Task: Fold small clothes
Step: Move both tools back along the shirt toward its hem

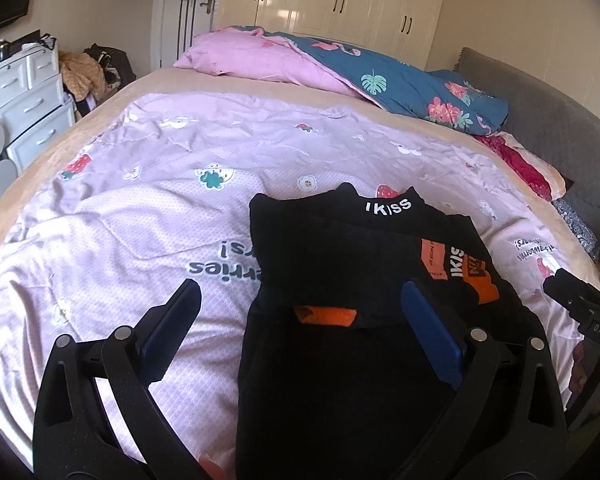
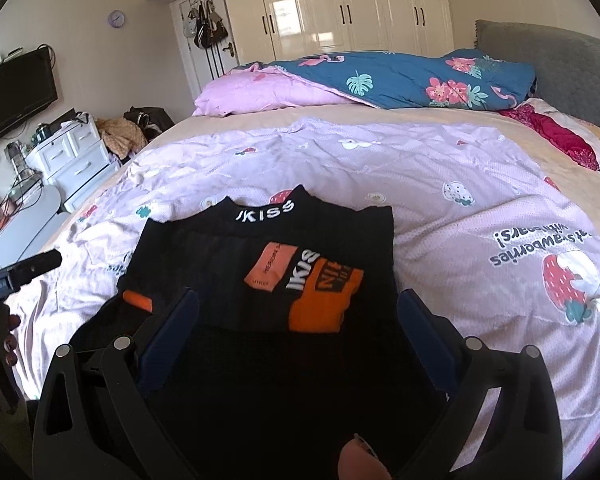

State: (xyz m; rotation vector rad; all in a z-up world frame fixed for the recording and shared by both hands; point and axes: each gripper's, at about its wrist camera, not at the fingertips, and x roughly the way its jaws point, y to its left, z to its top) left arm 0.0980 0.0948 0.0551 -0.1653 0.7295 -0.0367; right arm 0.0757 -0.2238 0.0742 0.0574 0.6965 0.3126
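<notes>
A small black garment (image 1: 340,264) with orange patches and white "IKISS" lettering lies on the lilac strawberry-print sheet (image 1: 148,208), its sides folded inward. My left gripper (image 1: 304,312) stands open over the garment's near left part, its right finger above the black cloth and its left finger above the sheet. In the right wrist view the same garment (image 2: 268,272) lies in front of my right gripper (image 2: 300,316), which is open with both fingers over the near black cloth. Nothing is held. The right gripper's tip (image 1: 572,300) shows at the left view's right edge.
A rolled pink and blue floral quilt (image 2: 360,80) lies at the far side of the bed, with a red pillow (image 2: 556,132) by the grey headboard (image 2: 548,64). White drawers (image 2: 76,156) and clutter stand to the left. White wardrobes (image 2: 340,4) line the back wall.
</notes>
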